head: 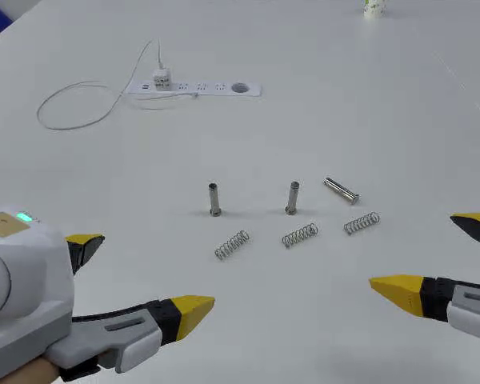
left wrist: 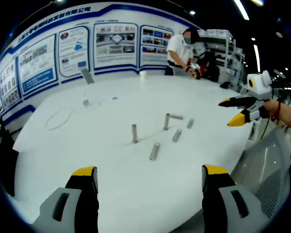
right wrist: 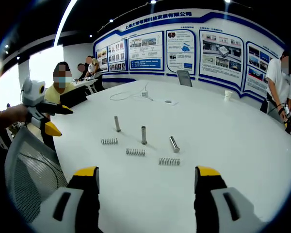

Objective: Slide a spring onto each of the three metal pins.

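While both pairs of tongs hang over the near edge of the white counter (head: 304, 328), neither holds anything. The left tongs (head: 140, 274) sit low at the left of the head view with their yellow tips spread wide. The right tongs (head: 434, 254) reach in from the right, and their tips are just as far apart.

Farther out on the counter, between the two, three metal pins form a loose row. The left pin (head: 214, 199) and the middle pin (head: 292, 198) stand upright. The right pin (head: 341, 190) lies on its side at a slant.

Just in front of each pin a coil lies flat: the left spring (head: 232, 245), the middle spring (head: 300, 235) and the right spring (head: 362, 223). All three are loose on the counter, near the pins but not touching them.

Well behind them lies a white power strip (head: 212, 87) with a plug (head: 161, 78) in it. A thin cable (head: 72, 112) loops off to its left. In the left gripper view a person (left wrist: 179, 48) in a white shirt stands beyond the counter's far end, before a wall of blue-and-white posters (left wrist: 116, 41).
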